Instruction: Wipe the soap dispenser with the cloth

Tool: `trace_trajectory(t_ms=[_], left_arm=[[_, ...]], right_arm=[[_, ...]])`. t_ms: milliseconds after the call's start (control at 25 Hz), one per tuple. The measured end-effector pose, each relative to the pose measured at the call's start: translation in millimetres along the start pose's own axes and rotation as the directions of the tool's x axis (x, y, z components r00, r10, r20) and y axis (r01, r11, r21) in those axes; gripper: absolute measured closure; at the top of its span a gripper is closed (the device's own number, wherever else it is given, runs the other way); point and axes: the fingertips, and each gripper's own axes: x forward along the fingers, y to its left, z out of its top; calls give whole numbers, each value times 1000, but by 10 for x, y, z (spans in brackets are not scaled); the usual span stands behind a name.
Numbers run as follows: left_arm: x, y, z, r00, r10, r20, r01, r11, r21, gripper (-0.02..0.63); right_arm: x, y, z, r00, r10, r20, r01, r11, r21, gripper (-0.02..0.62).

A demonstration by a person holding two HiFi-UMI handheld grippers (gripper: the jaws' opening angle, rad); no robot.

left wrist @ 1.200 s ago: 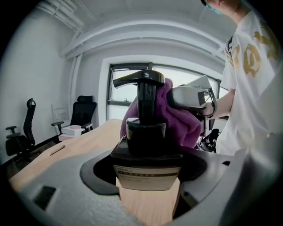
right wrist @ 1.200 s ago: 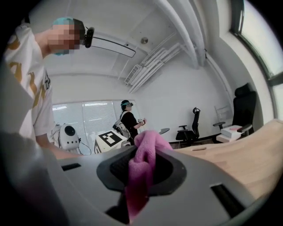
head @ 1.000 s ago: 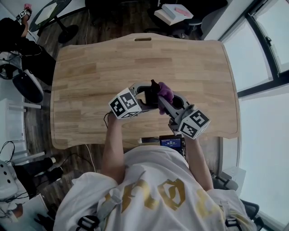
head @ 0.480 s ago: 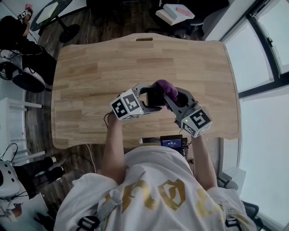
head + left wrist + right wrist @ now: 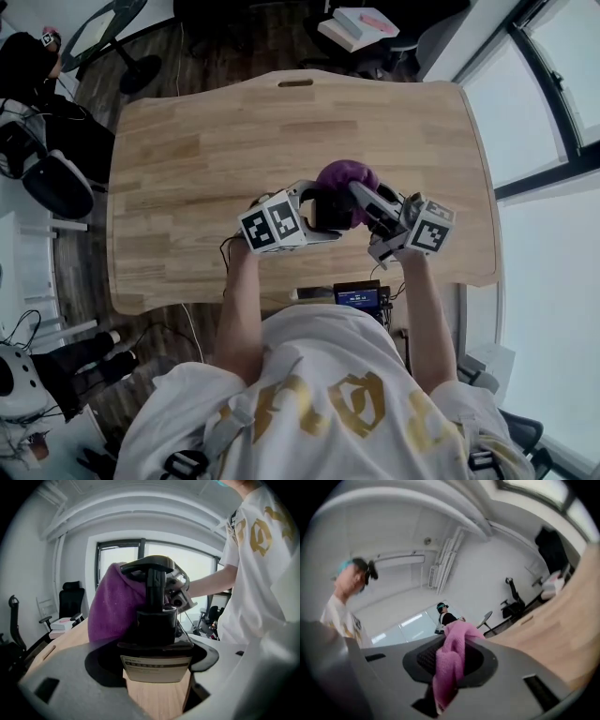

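Presently, the left gripper [image 5: 157, 670] clamps the upright black pump-top soap dispenser [image 5: 156, 620]; the right gripper [image 5: 449, 679] pinches a purple fabric cloth [image 5: 451, 660] against its pump.

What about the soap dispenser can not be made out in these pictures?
Left gripper view: the label on the soap dispenser is too blurred to read; the cloth hides its left side.
Head view: the cloth covers most of it.
Right gripper view: only cloth shows.

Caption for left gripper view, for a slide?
Left gripper clamps the soap dispenser; purple cloth lies against it.
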Motion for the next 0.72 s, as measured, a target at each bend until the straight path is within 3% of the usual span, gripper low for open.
trace_trajectory(t_ms=[80, 200, 480, 720], left_arm=[[38, -29, -56, 998, -8, -58, 10, 1000, 28, 259], [72, -70, -104, 997, -23, -79, 26, 999, 38, 259], [113, -116, -87, 997, -50, -65, 52, 998, 34, 259], [185, -165, -98, 996, -75, -53, 75, 997, 12, 259]], right_arm=[[3, 4, 18, 997, 78, 11, -79, 985, 153, 528], [42, 75, 16, 987, 161, 2, -157, 958, 238, 528], [27, 73, 267, 972, 198, 129, -229, 923, 309, 526], [90, 202, 394, 964, 236, 125, -262, 930, 259, 527]])
